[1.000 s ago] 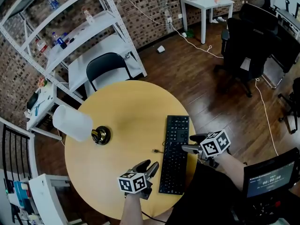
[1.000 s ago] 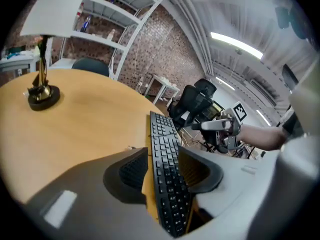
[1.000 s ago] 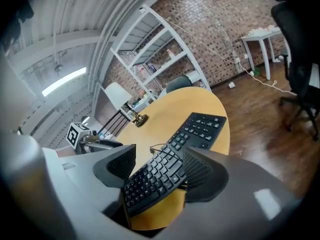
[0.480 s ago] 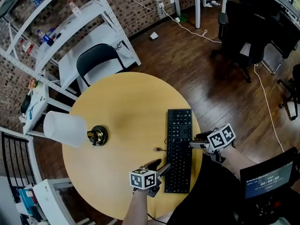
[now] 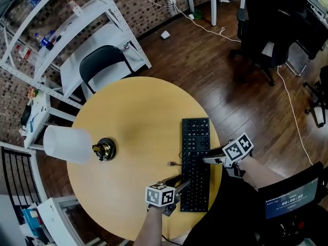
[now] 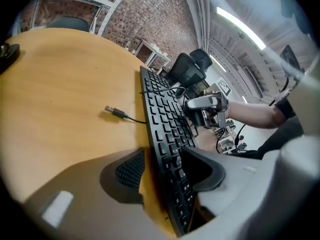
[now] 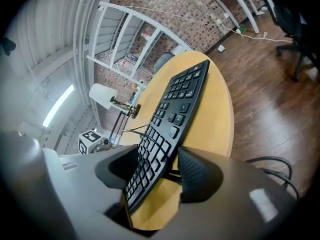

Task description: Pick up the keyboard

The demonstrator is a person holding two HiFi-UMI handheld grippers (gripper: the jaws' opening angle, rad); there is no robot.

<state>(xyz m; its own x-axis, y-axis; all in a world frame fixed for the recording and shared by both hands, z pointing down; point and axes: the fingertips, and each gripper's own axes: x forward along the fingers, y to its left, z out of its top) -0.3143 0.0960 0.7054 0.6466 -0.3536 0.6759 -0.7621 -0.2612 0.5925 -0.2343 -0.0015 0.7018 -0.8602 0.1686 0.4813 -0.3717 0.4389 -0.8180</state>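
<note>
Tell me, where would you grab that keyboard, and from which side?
Probably its two long edges, one from each side. The keyboard is long, thin and flat on the table, so only edges can be pinched; two holds keep it level.

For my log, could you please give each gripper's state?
Left gripper: closing around the keyboard, not yet gripping.
Right gripper: closing around the keyboard, not yet gripping.
</note>
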